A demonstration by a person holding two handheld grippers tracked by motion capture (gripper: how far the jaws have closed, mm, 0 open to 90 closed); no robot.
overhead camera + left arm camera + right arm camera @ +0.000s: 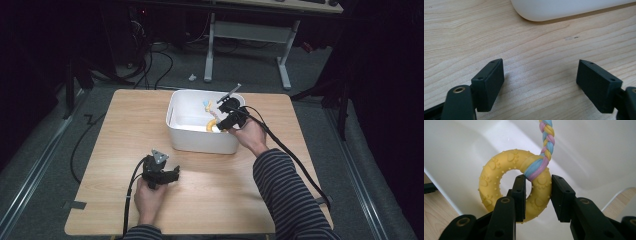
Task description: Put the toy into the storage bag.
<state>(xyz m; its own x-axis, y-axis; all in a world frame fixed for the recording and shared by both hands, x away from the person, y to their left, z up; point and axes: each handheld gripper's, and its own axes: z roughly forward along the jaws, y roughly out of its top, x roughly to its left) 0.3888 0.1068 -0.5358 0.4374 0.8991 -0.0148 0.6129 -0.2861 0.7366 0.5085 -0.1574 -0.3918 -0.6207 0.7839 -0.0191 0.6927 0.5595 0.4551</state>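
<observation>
We have the yellow ring toy (511, 182) clamped in the right gripper (538, 195), one of its fingers (520, 195) through the hole and the other outside the ring, the toy hanging inside the white bin (200, 142) with its braided rope (547, 137) trailing upward. The left gripper (540, 82) rests spread wide on the worktop (524, 47), holding nothing. To do this well, we lower the ring close to the bin's floor before letting go — and we keep the rope inside the rim.
</observation>
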